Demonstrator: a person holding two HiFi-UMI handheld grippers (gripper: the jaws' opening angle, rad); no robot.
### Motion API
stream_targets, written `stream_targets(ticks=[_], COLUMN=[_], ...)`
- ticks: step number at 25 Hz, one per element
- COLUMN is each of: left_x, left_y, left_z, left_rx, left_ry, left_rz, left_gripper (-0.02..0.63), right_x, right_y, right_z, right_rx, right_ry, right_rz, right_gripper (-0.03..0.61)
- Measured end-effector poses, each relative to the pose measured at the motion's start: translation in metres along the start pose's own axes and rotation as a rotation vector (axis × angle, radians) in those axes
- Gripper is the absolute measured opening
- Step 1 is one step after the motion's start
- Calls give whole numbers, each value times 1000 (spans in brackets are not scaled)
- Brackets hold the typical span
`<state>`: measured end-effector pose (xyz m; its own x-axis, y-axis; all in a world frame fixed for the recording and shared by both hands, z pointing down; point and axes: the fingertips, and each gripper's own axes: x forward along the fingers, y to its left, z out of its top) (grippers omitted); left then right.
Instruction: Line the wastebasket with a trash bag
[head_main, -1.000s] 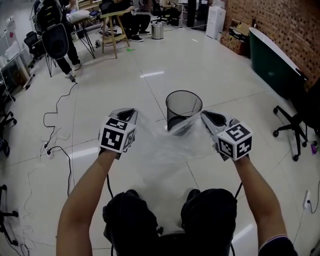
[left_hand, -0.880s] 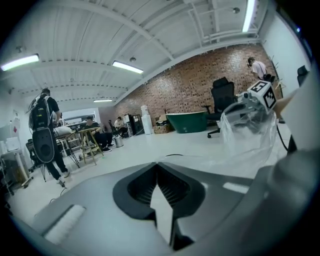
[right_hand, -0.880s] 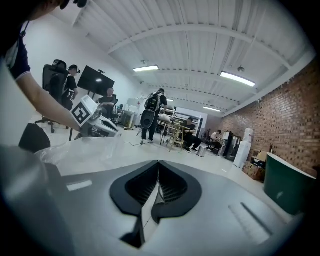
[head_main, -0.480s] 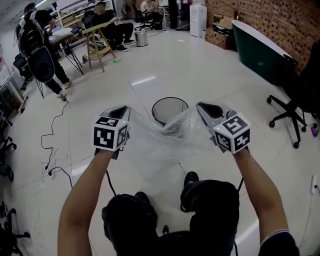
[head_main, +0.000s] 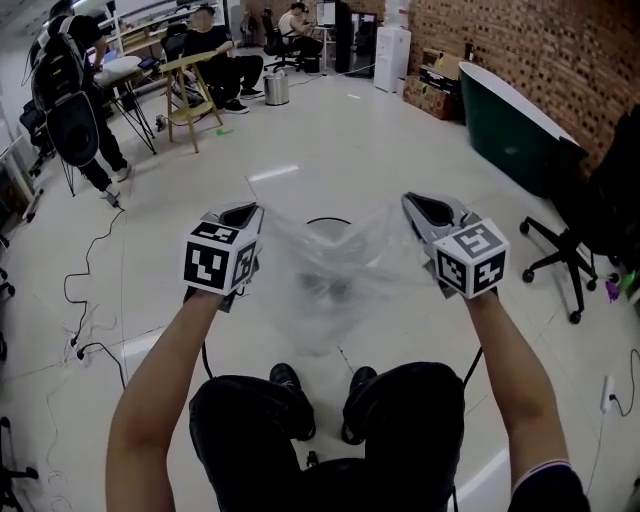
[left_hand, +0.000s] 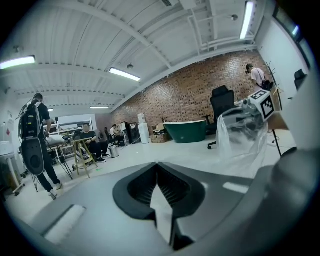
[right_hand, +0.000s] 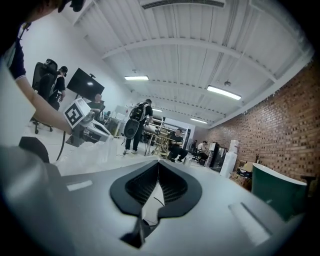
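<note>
Head view: we see left gripper (head_main: 244, 213) and right gripper (head_main: 421, 207) raised side by side and apart. Clear trash bag (head_main: 335, 275) stretched between them, sagging in middle, hanging before person's knees. Black wastebasket (head_main: 322, 219) on floor beyond, mostly seen through film, rim showing at bag's dipped top edge; bag not yet in basket.

Left gripper view: we read jaws together, pinching thin strip of bag film. Right gripper view: same, jaws closed on bag edge.

Dark green bathtub (head_main: 505, 125) by brick wall, well apart from basket.
</note>
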<state>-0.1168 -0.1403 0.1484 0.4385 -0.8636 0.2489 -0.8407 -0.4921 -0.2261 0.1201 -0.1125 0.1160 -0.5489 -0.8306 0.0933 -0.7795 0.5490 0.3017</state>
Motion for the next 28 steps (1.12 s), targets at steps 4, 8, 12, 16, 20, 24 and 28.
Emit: stream_targets(ticks=[4, 8, 12, 16, 20, 24, 28], left_x=[14, 32, 49, 67, 87, 105, 124], left_y=[8, 19, 30, 45, 50, 48, 48], left_z=[18, 38, 56, 61, 58, 57, 54], left_rx=[-19, -17, -23, -78, -120, -140, -147], left_ry=[-26, -42, -58, -87, -107, -147, -186], left_rz=[-13, -10, 1, 2, -6, -30, -55], left_gripper=[11, 11, 11, 11, 11, 11, 11], right_x=[13, 32, 48, 67, 85, 97, 114], right_y=[-25, -46, -71, -89, -99, -104, -107], right_z=[20, 35, 46, 52, 43, 31, 14], right_rx=[-12, -4, -1, -5, 8, 23, 42], right_ry=[-34, -68, -96, -116, -116, -122, -122], right_rz=[-17, -23, -37, -55, -58, -51, -46], right_gripper=[2, 2, 2, 2, 2, 2, 2])
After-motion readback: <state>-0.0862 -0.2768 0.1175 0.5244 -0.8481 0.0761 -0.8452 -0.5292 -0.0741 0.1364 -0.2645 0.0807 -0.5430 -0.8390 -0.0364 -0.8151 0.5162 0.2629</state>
